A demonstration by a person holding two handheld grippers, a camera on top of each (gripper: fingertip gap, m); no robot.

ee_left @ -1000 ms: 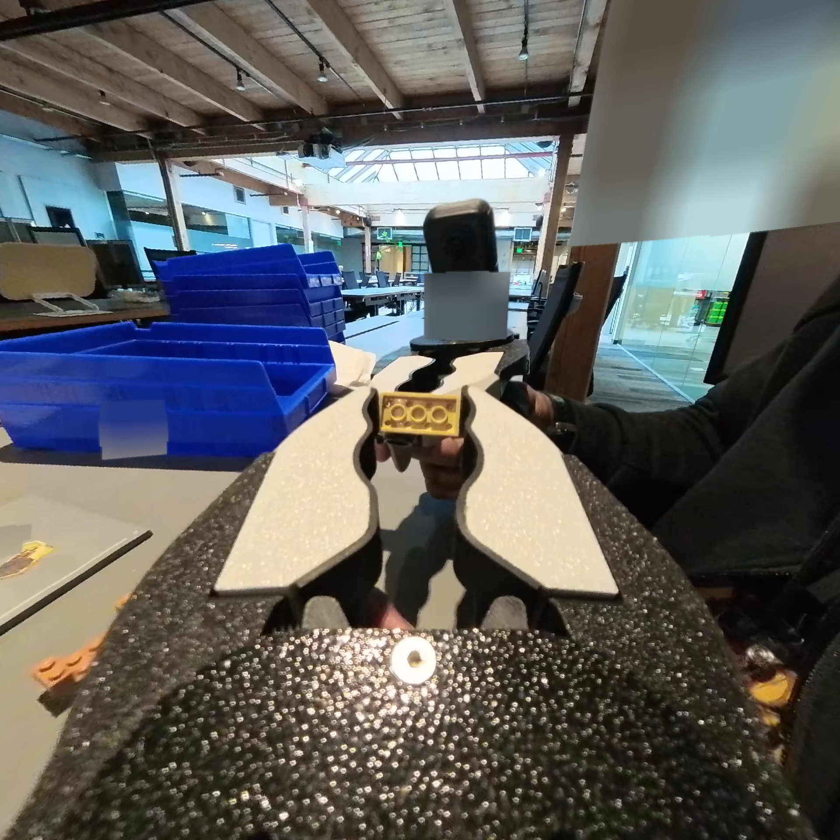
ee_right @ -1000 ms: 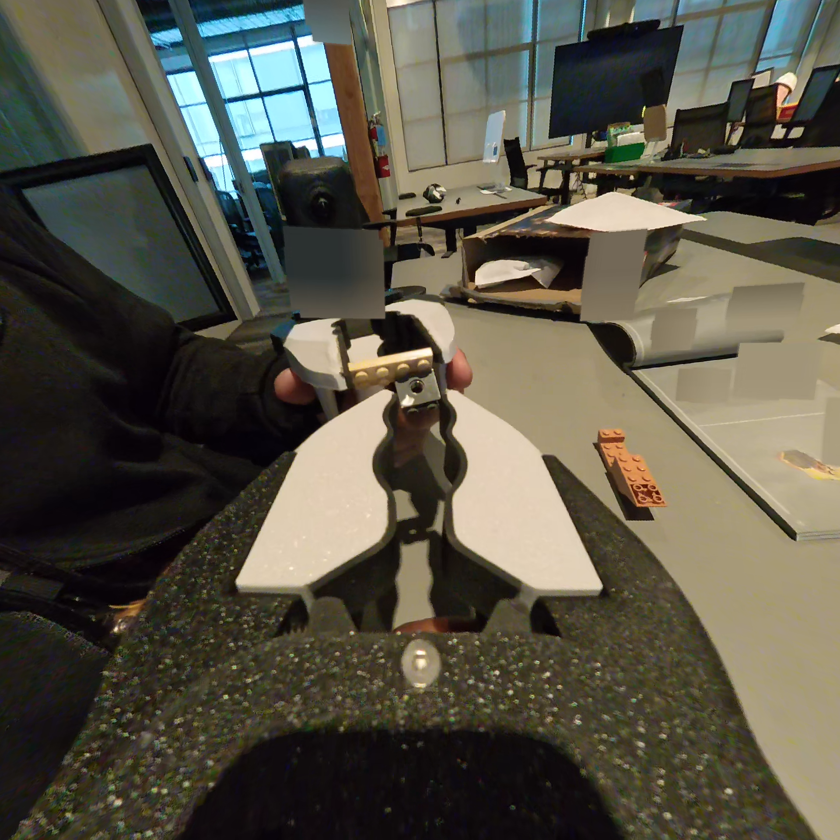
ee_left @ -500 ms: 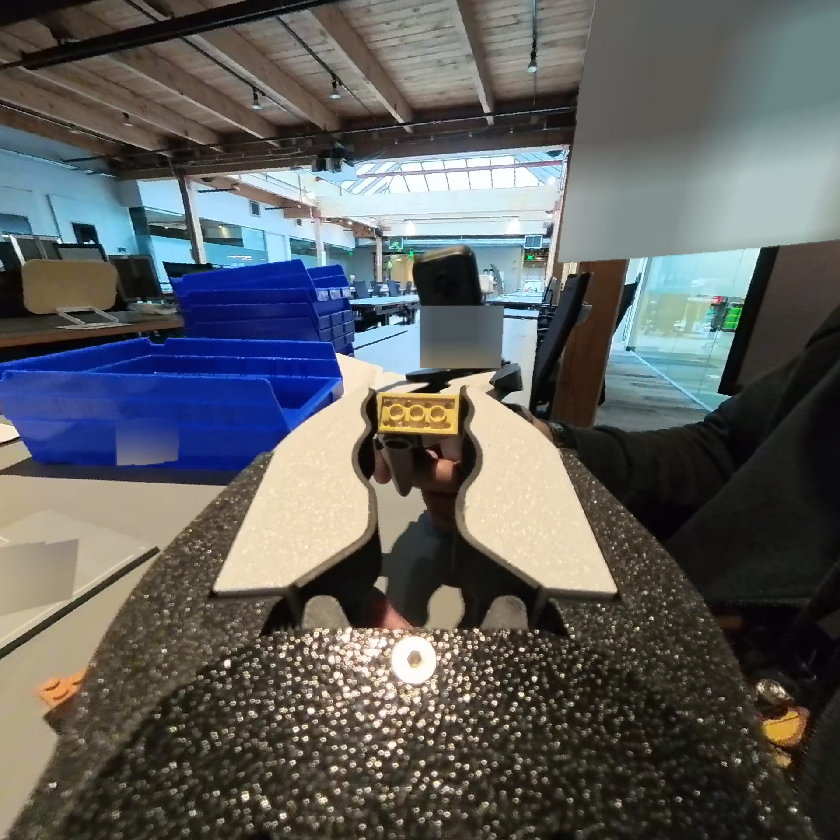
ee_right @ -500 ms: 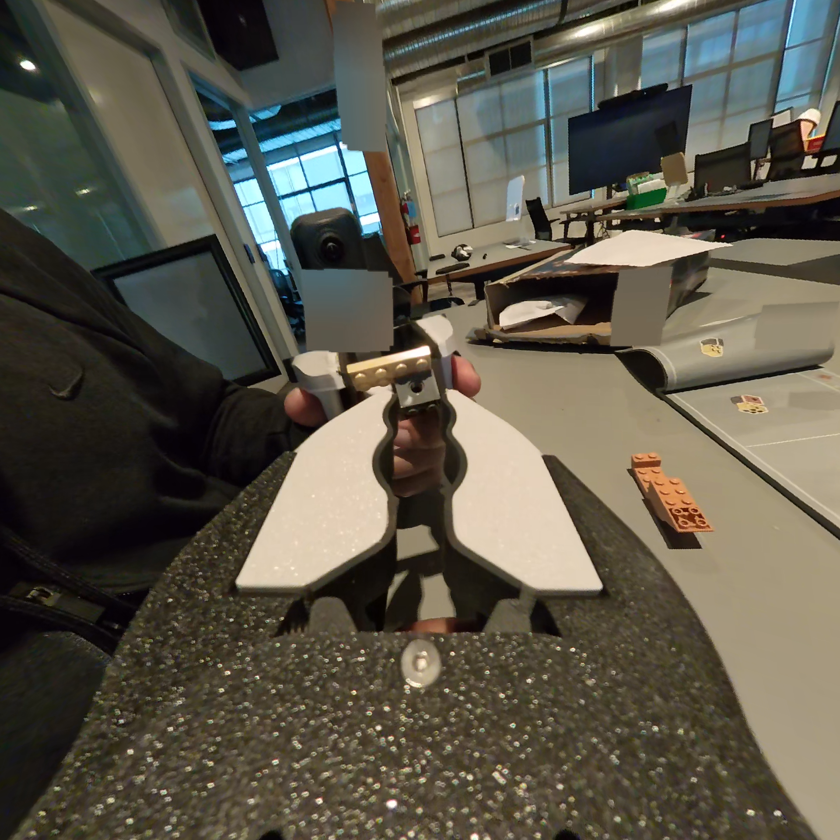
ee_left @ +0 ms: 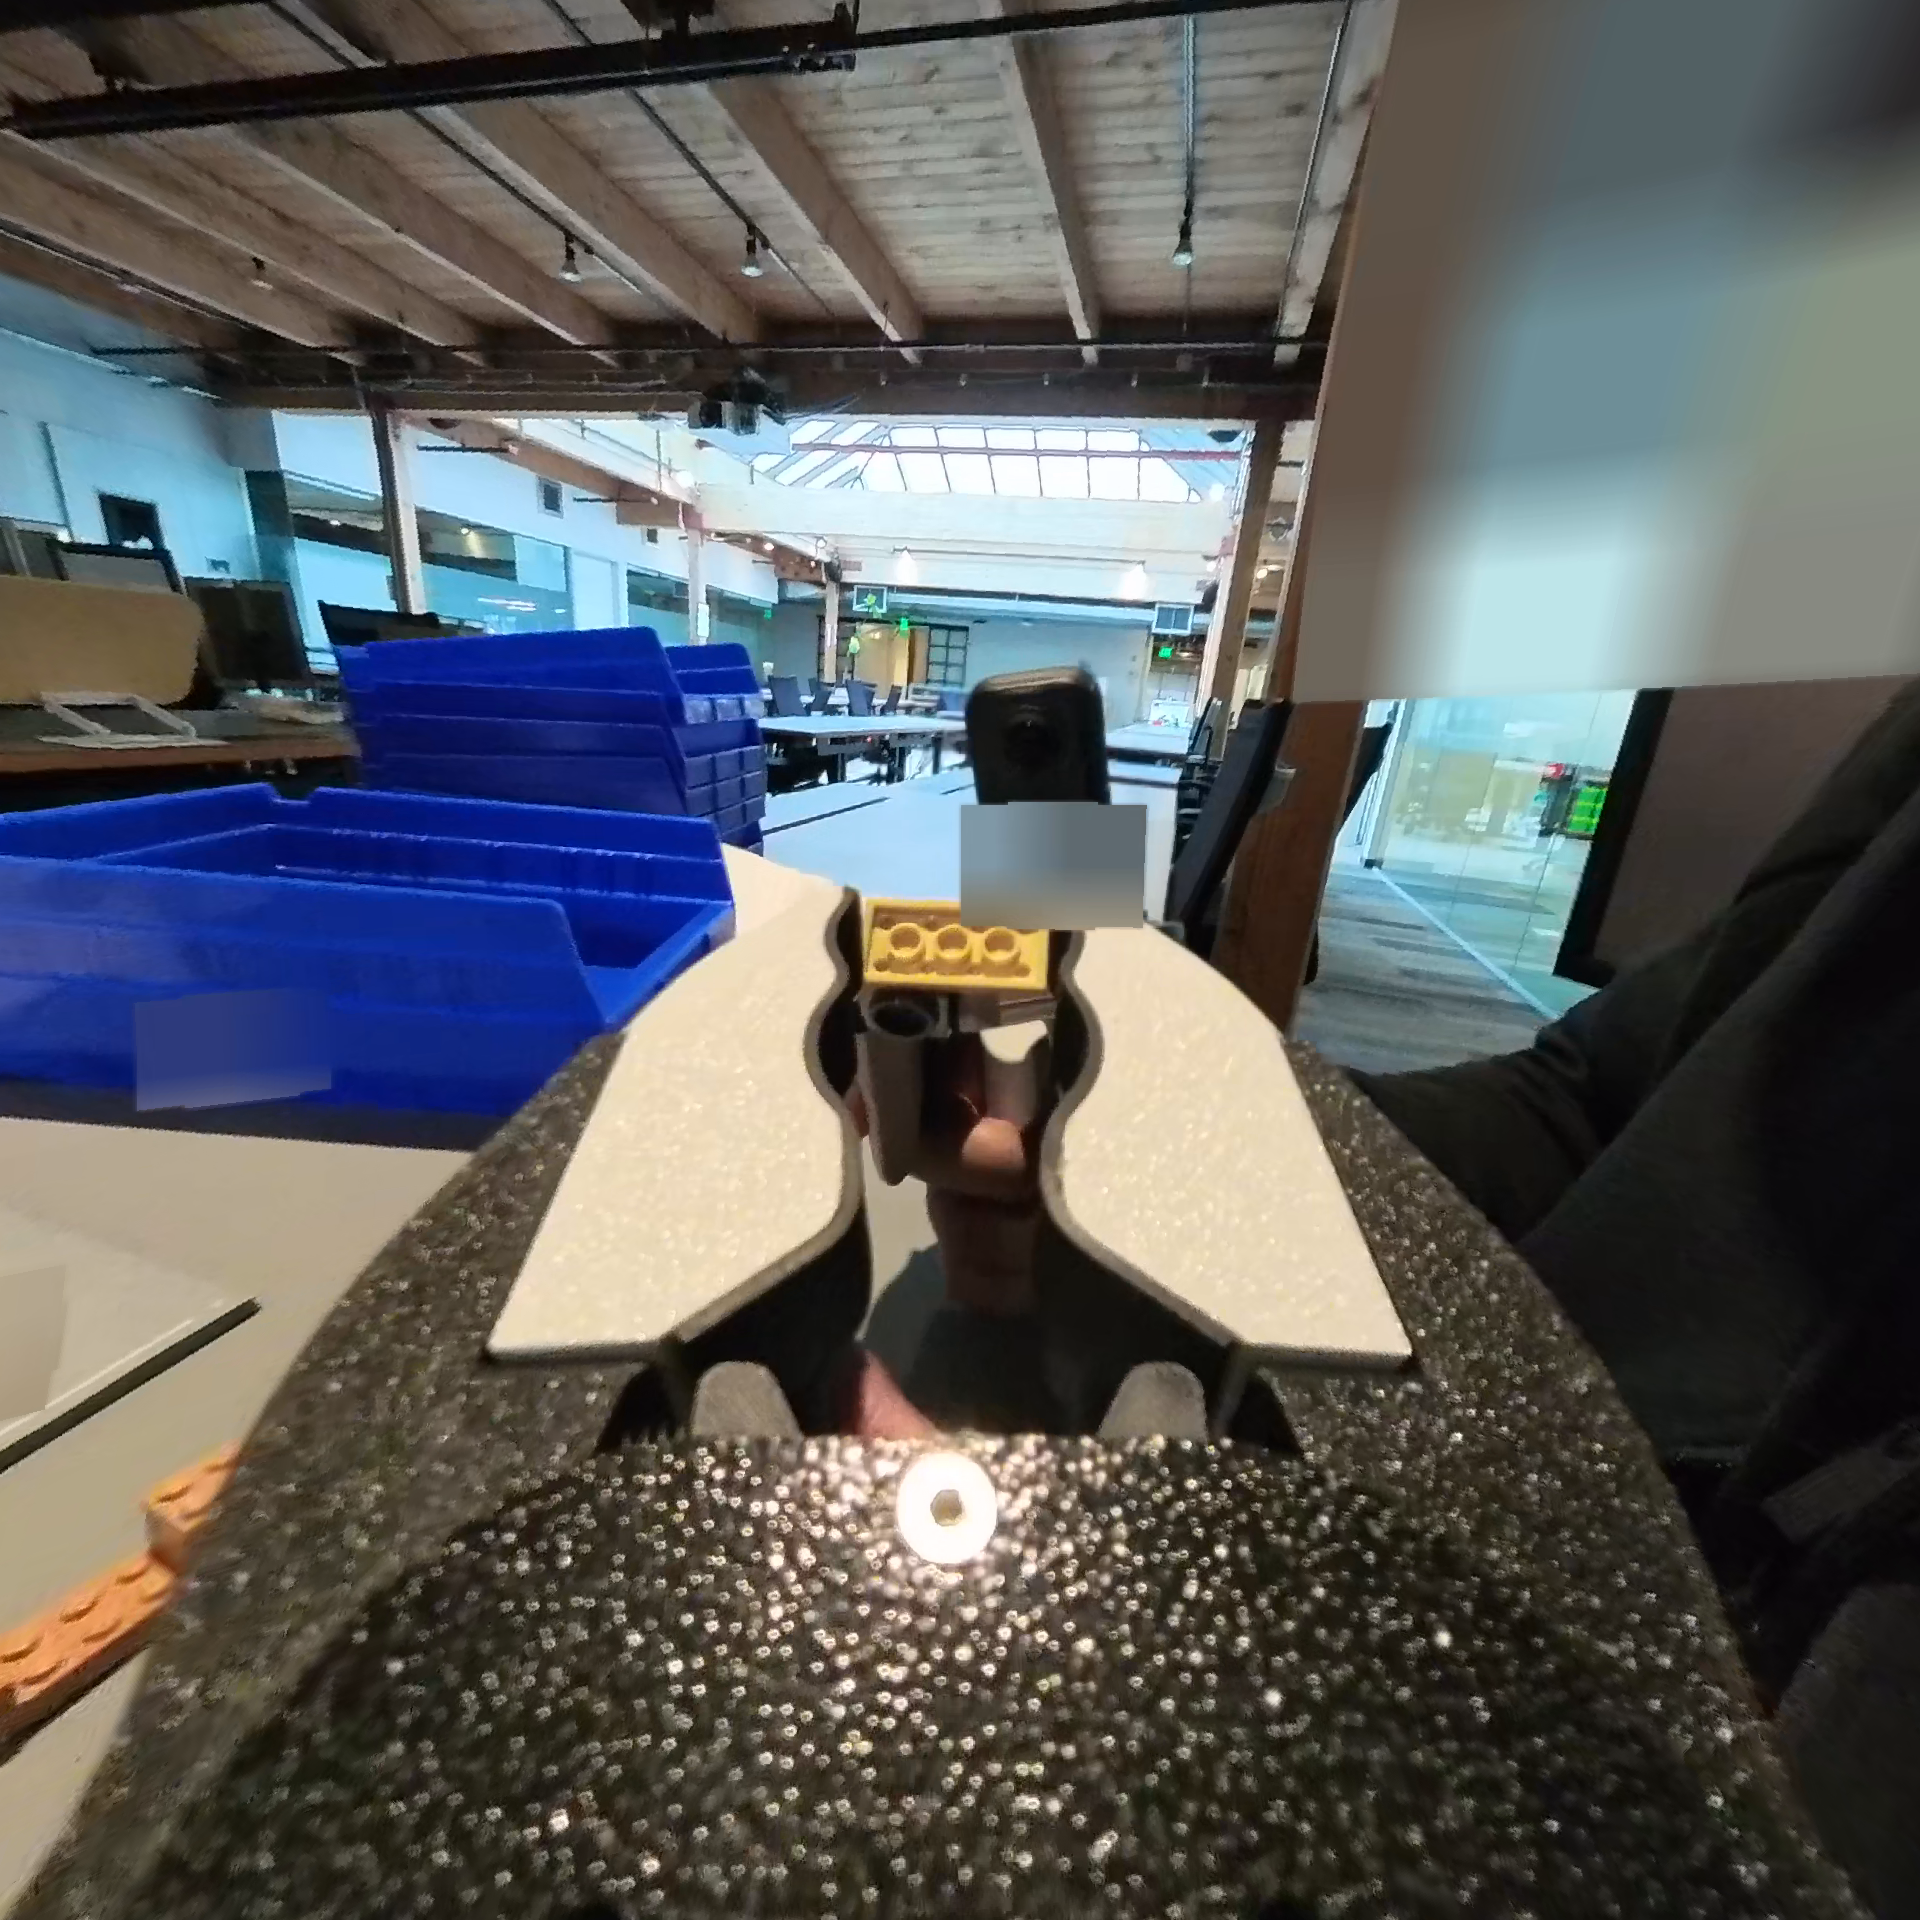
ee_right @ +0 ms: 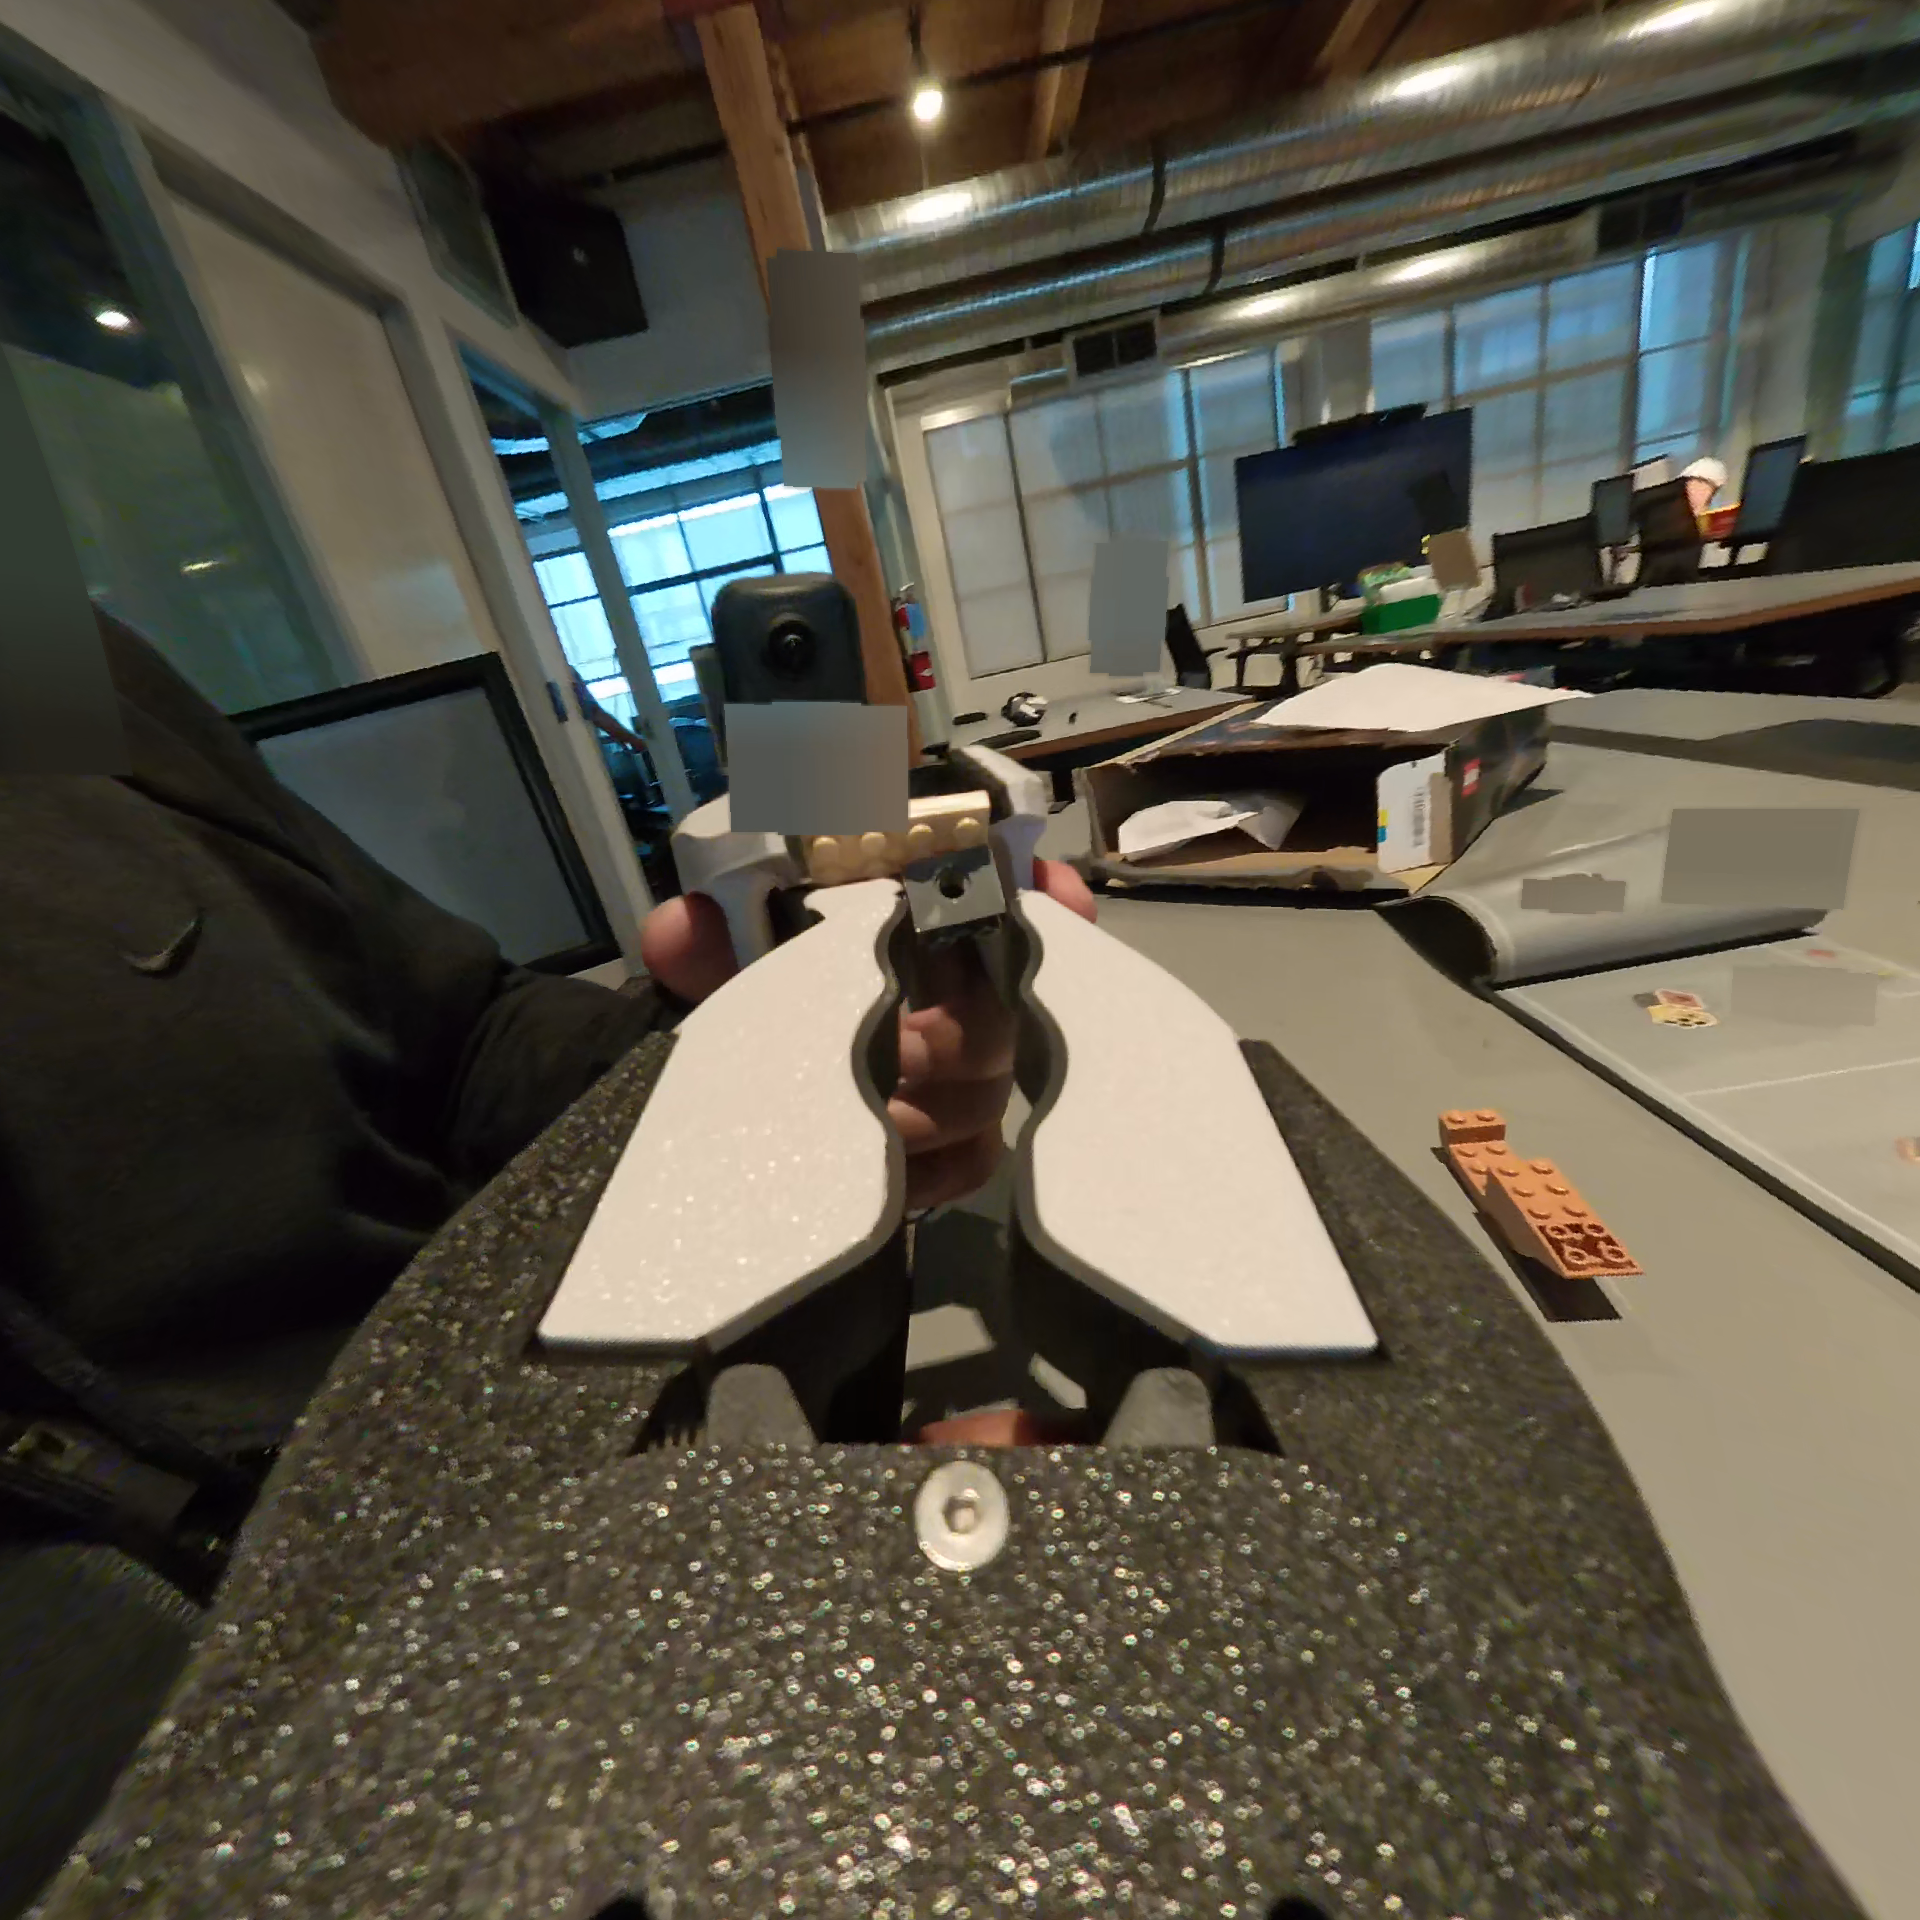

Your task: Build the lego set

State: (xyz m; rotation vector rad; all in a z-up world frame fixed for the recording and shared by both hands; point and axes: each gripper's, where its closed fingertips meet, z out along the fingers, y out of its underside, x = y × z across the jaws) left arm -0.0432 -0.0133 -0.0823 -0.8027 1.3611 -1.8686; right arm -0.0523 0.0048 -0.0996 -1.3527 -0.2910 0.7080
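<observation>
Both grippers are held up in the air, facing each other tip to tip. My left gripper [ee_left: 954, 940] is shut on a tan studded brick [ee_left: 954, 954]. A grey piece [ee_left: 899, 1075] hangs under that brick. My right gripper [ee_right: 956, 906] is shut on this dark grey piece [ee_right: 956, 896], which touches the underside of the tan brick [ee_right: 899, 840]. The left gripper's white fingers [ee_right: 727, 868] show behind it in the right wrist view. A hand shows below the pieces in both views.
An orange brick assembly [ee_right: 1538, 1195] lies on the grey table, also at the lower left of the left wrist view [ee_left: 94, 1600]. Blue bins [ee_left: 364, 914] stand at the left. An open cardboard box [ee_right: 1299, 800] and an instruction booklet [ee_right: 1714, 1039] lie at the right. Both grippers' tips are close together, under 4 cm apart.
Both grippers have risen and tilted upward with their pieces still held. The grey piece has stayed against the underside of the tan brick.
</observation>
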